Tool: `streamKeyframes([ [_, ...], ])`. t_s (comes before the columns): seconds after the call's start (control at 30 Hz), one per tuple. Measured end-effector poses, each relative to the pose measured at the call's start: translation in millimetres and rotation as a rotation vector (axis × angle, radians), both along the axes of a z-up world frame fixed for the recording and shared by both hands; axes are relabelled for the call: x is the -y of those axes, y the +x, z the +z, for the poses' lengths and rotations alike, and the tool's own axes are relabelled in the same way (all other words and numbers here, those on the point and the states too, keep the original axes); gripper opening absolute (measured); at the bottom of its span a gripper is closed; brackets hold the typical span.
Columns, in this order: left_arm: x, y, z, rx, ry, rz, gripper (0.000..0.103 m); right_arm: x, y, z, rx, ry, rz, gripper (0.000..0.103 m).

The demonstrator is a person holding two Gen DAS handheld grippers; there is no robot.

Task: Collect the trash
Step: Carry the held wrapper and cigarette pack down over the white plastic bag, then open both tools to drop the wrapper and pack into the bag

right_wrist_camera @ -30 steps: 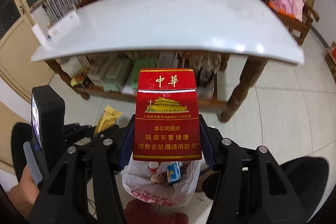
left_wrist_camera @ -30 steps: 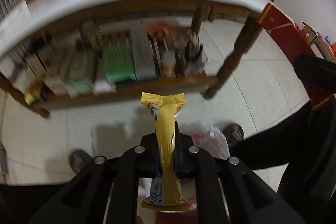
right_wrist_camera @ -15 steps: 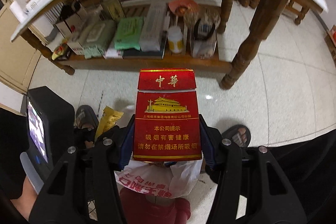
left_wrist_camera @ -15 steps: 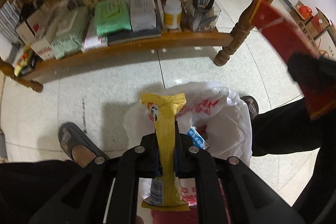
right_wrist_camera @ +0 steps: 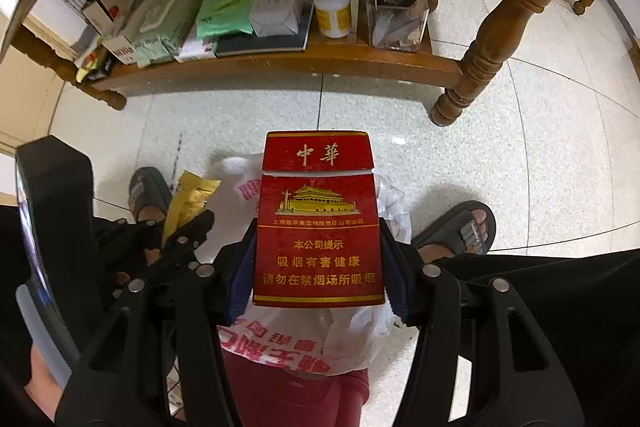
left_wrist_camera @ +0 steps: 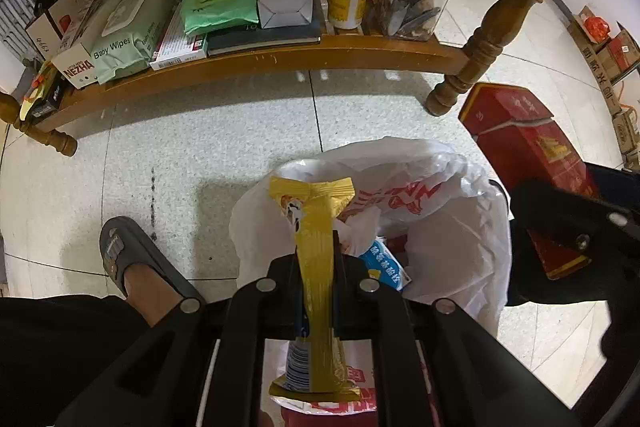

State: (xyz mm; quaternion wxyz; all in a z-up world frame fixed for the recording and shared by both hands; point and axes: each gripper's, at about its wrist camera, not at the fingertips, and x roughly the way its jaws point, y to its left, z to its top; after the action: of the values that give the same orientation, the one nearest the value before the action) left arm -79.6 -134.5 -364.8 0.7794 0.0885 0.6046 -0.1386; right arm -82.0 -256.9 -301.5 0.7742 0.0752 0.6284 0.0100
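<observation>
My left gripper (left_wrist_camera: 316,259) is shut on a yellow snack wrapper (left_wrist_camera: 316,247), held upright above the open mouth of a white plastic bag (left_wrist_camera: 440,227) lining a red bin. The bag holds some trash, including a blue packet (left_wrist_camera: 384,265). My right gripper (right_wrist_camera: 318,259) is shut on a red cigarette pack (right_wrist_camera: 318,219), held above the same bag (right_wrist_camera: 304,343). The pack also shows at the right of the left wrist view (left_wrist_camera: 528,147). The wrapper and left gripper show at the left of the right wrist view (right_wrist_camera: 188,199).
A wooden table leg (left_wrist_camera: 480,43) and a low shelf (left_wrist_camera: 256,63) with wipes, boxes and a bottle stand just beyond the bag. The person's sandaled feet (left_wrist_camera: 132,259) (right_wrist_camera: 460,227) are on the tiled floor on both sides of the bin.
Both grippers have tilted down from the tabletop and come lower over the bag, each still holding its item. The bag's mouth has come into view under the wrapper.
</observation>
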Motion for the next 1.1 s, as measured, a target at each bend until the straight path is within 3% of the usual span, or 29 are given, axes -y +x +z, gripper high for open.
streamKeyframes([
  [0.47, 0.5, -6.0, -41.0, -0.053, 0.07, -0.036, 0.01, -7.8, 7.5, -46.0, -0.129, -0.001, 0.016, 0.053],
  [0.87, -1.3, -5.9, -56.1, -0.092, 0.095, -0.039, 0.012, -8.5, 7.1, -77.1, -0.231, 0.031, 0.018, 0.054],
  [0.9, -1.1, -5.9, -56.4, -0.092, 0.096, -0.039, 0.014, -9.2, 7.1, -79.4, -0.238, 0.032, 0.021, 0.054],
  [0.97, -0.9, -6.2, -57.0, -0.096, 0.093, -0.039, 0.028, -10.0, 7.6, -82.4, -0.243, 0.023, 0.02, 0.054],
  [1.03, -1.7, -6.6, -57.5, -0.097, 0.087, -0.038, 0.068, -7.6, 8.8, -87.0, -0.255, 0.033, 0.005, 0.054],
  [1.07, -1.4, -6.9, -56.2, -0.093, 0.074, -0.041, 0.071, -7.0, 8.7, -89.2, -0.263, 0.042, -0.001, 0.056],
  [1.1, -0.5, -7.4, -55.5, -0.09, 0.075, -0.042, 0.08, -6.1, 8.8, -91.0, -0.268, 0.042, -0.006, 0.077],
])
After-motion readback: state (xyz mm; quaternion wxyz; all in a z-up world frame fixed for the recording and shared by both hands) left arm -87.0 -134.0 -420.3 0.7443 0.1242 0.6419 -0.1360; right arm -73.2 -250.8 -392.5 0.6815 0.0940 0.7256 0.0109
